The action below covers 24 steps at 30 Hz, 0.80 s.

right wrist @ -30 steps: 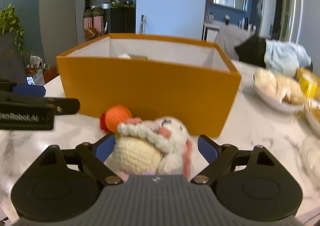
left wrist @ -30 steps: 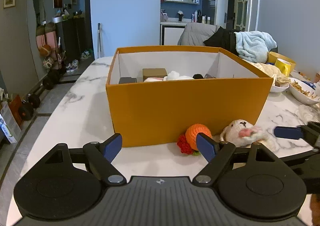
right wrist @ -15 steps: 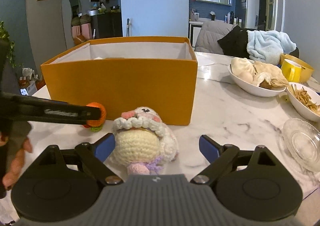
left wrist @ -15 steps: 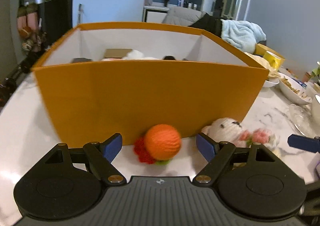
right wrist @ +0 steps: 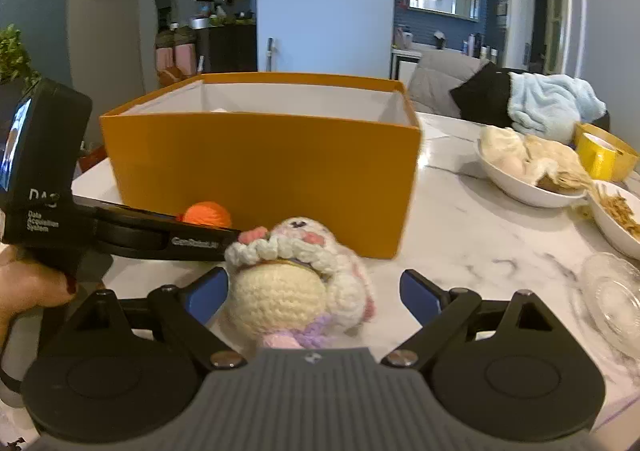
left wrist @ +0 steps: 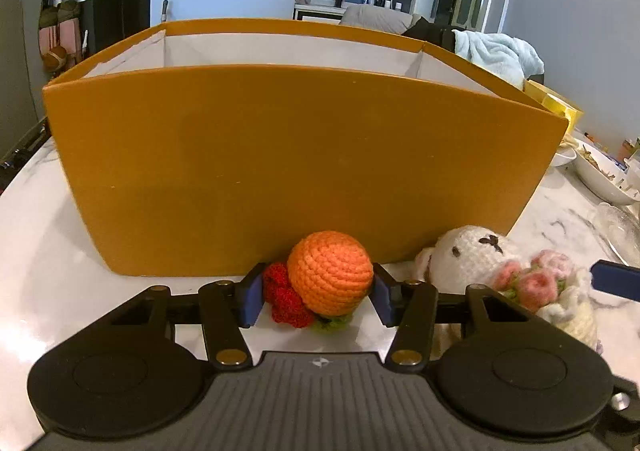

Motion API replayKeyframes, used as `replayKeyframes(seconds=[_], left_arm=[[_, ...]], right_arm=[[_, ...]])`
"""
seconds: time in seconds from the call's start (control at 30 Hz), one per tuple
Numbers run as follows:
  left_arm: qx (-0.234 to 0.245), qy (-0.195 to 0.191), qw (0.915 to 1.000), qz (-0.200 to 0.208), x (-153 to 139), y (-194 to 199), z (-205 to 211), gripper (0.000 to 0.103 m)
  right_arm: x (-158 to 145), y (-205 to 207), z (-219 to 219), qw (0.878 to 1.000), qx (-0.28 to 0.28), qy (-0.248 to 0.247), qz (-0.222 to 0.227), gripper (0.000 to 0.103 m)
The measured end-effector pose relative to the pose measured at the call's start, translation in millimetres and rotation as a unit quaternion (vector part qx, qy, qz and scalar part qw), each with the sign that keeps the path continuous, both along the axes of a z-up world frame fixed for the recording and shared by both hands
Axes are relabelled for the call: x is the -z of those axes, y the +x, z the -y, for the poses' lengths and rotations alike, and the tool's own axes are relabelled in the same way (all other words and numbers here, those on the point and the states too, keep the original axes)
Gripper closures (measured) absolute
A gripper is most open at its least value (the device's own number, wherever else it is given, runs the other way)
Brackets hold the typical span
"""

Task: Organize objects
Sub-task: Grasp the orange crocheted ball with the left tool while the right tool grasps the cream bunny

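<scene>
One orange box (left wrist: pixel 280 167), two crochet toys (left wrist: pixel 330 277) (right wrist: pixel 296 283), two food bowls (right wrist: pixel 528 187) (right wrist: pixel 616 219).

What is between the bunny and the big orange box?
Nothing: in the right wrist view, bare marble table lies between the bunny and the box. The left gripper sits beside it.

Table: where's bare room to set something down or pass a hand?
Free: bare marble left of the box, and the strip between the box's right end and the bun bowl. Crowded: in front of the box, where the orange ball and bunny sit with both tools; the right edge holds bowls and a glass dish.
</scene>
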<state>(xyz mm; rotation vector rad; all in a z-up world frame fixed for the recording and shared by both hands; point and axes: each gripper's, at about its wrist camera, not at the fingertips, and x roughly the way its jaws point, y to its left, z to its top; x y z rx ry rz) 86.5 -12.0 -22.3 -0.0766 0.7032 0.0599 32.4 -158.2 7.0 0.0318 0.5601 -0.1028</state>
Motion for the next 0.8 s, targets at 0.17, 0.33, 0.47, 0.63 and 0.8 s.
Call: replayKeyframes(seconds=[0.17, 0.33, 0.47, 0.63, 0.8], left_arm=[[-0.008, 0.003, 1.0000, -0.002, -2.3, -11.6, -9.3, 0.042], [-0.017, 0.023, 0.9996, 0.003, -2.5, -24.1, -11.5, 0.042], [-0.023, 0.032, 0.9992, 0.010, -1.0, -28.3, -10.7, 0.041], [-0.032, 0.072, 0.9968, 0.014, 3.9, -26.2, -0.8, 0.041], [-0.038, 0.068, 0.9968, 0.018, 3.8, -24.1, 2.1, 0.041]], right_arm=[[7.9, 13.6, -6.2, 1.000, -0.010, -0.001, -0.003, 0.010], [16.8, 25.5, -8.4, 1.000, -0.003, -0.010, -0.005, 0.010], [27.2, 34.7, -6.9, 1.000, 0.003, -0.011, -0.015, 0.010], [36.2, 36.8, -3.5, 1.000, 0.017, -0.013, -0.016, 0.010], [38.3, 39.3, 3.5, 0.999, 0.033, 0.002, -0.021, 0.013]])
